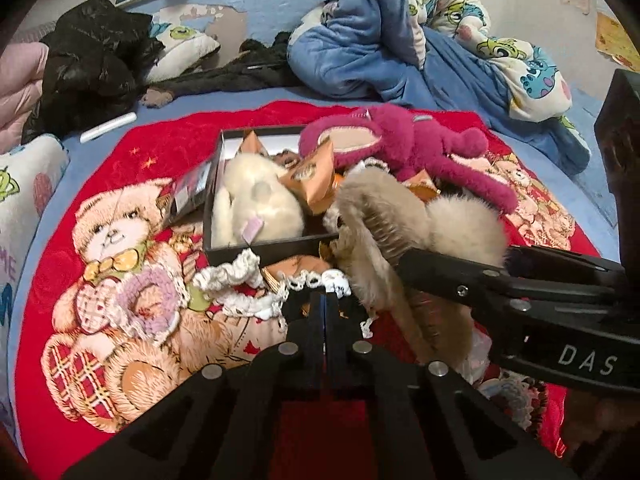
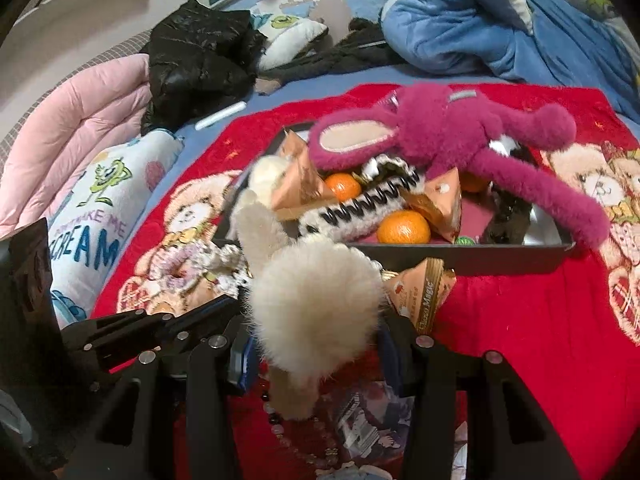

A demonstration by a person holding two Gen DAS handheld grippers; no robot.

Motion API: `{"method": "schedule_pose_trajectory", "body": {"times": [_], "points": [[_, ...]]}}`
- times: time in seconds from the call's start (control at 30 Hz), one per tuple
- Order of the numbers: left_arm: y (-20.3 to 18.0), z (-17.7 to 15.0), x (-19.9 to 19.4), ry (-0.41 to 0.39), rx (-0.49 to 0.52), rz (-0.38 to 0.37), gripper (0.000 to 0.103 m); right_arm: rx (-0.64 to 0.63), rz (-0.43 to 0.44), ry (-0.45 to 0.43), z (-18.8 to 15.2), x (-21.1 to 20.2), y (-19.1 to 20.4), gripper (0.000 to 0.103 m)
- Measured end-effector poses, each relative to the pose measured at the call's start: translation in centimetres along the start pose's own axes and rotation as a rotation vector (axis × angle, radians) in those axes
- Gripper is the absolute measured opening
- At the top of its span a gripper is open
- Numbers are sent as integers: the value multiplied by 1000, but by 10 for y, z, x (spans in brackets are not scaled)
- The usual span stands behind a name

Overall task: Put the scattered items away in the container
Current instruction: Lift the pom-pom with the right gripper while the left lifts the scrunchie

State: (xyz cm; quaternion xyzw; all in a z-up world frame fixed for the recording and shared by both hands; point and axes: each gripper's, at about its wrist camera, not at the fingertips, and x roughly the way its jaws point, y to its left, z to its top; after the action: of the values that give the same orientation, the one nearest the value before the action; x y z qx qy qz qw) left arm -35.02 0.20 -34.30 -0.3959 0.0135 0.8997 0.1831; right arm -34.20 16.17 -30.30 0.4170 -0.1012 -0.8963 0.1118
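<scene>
A black shallow box sits on the red bear blanket. It holds a magenta plush, a cream plush, orange snack packets, oranges and a striped hair claw. My right gripper is shut on a beige furry hair claw with a pompom, held at the box's near edge. My left gripper is shut with nothing between its fingers, just above a white lace scrunchie.
A lilac scrunchie, a loose snack packet, a bead bracelet and a printed packet lie on the blanket. A black jacket, pillows, a blue quilt and a white pen lie beyond.
</scene>
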Motion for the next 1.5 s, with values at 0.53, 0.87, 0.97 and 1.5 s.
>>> {"method": "schedule_pose_trajectory", "body": {"times": [0.53,0.87,0.97,1.5], "points": [[11,12,-22,-45,-14,10,0,-47,-60,-112,17,-48,11,47],[17,-8,26,59,-15,5,3,-14,-40,-88,14,-38,4,47],[19,-12,34,70,-24,-8,13,-6,-37,-84,14,-37,0,47],[21,-19,51,62,-88,-29,54,12,-46,-71,10,-33,-10,47]]}}
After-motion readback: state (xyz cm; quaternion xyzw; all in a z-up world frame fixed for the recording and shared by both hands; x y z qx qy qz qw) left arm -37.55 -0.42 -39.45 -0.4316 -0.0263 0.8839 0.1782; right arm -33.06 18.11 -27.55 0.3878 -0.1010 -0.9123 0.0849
